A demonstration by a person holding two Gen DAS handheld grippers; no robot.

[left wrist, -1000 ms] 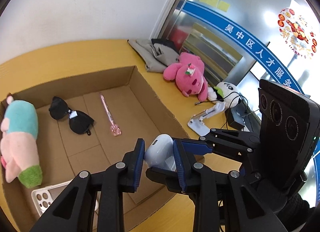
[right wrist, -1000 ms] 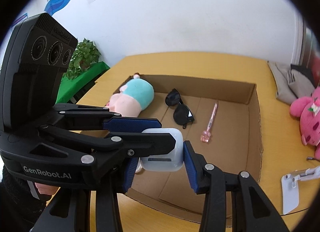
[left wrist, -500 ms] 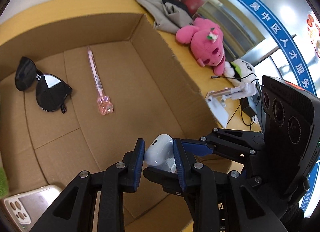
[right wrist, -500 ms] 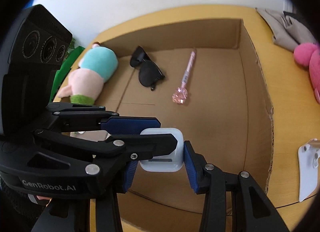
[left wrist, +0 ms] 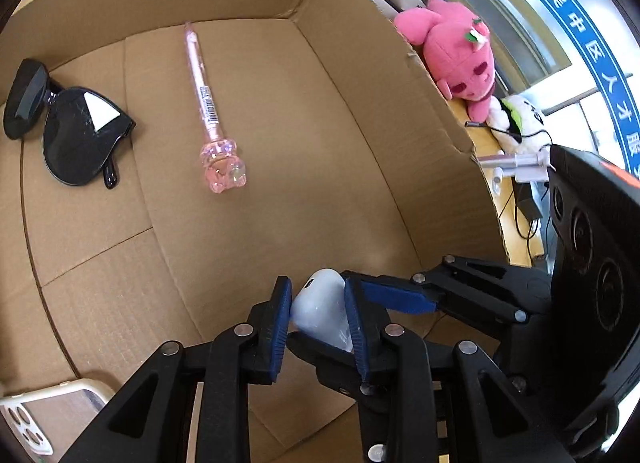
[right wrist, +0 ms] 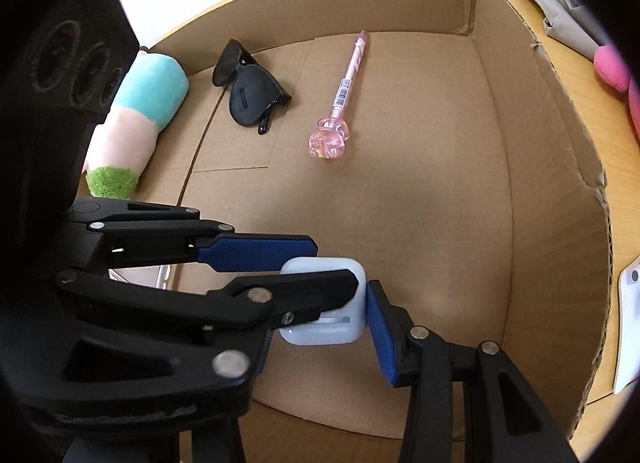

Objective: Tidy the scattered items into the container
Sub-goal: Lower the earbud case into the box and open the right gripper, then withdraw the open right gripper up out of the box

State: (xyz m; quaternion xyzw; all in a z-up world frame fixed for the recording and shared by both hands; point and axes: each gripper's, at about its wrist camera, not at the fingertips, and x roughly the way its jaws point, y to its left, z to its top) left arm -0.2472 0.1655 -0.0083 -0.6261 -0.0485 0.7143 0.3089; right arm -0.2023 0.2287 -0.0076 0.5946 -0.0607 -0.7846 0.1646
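Yellow desk (left wrist: 486,135) is carrying a cardboard box (left wrist: 400,75). Left view: the left hand-held gripper (left wrist: 318,313) is clamping a white earbud case (left wrist: 322,309) low over the box floor, with the pink pen (left wrist: 210,111) and sunglasses (left wrist: 68,131) lying ahead. Right view: the right hand-held gripper (right wrist: 320,325) is pinching the same case (right wrist: 332,333); a plush toy (right wrist: 132,123) is lying ahead-left.

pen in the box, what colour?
Pink pen, clear pink bear-shaped top; left wrist view shows it best.
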